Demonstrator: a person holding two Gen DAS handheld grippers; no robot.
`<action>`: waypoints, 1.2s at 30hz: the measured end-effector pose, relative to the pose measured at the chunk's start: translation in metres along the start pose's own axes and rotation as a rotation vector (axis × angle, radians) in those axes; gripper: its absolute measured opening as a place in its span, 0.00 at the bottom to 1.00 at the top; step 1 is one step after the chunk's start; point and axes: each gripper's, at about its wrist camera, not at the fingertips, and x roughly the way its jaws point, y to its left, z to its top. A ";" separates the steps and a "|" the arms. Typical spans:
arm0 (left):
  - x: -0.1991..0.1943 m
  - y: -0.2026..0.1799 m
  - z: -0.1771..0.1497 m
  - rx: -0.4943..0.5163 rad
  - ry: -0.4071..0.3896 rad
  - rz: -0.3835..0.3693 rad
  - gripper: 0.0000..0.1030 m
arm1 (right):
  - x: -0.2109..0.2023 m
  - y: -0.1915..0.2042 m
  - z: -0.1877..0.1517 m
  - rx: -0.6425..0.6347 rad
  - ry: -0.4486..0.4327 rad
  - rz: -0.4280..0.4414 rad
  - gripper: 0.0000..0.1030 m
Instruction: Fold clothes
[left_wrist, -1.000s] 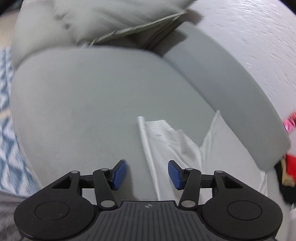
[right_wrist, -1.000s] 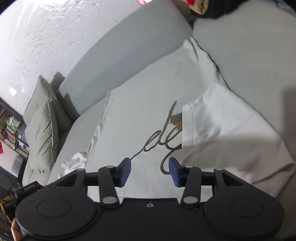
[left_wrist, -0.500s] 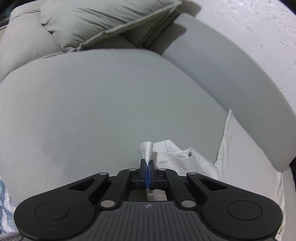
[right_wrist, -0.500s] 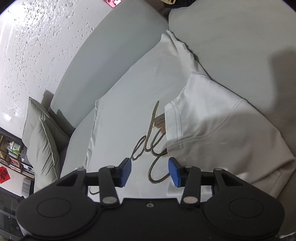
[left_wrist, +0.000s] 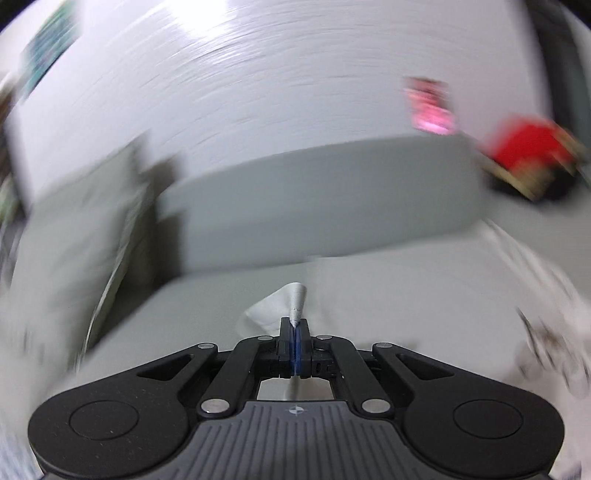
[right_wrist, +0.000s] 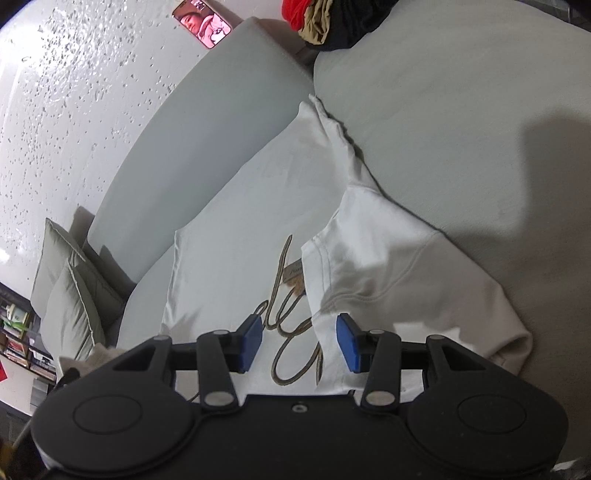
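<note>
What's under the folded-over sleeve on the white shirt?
The folded sleeve lies on the white shirt front, covering part of the gold script lettering and a small tag. The rest of the print under it is hidden.

Both tongs are matte black: the left tongs (left_wrist: 296, 334) and the right tongs (right_wrist: 299, 341) each carry two blue pads on jointed linkage bars pinned with silver rivets. Two round discs flank each ribbed centre plate, which bears a small cross mark.
</note>
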 end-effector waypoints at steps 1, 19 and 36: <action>-0.003 -0.023 -0.006 0.124 -0.001 -0.021 0.00 | 0.000 -0.001 0.000 0.002 -0.001 0.000 0.42; 0.010 0.085 -0.050 -0.545 0.389 -0.192 0.24 | -0.012 -0.007 0.005 -0.011 -0.005 0.038 0.49; 0.028 0.054 -0.055 -0.457 0.532 -0.067 0.02 | -0.023 -0.012 0.002 -0.050 -0.042 -0.034 0.49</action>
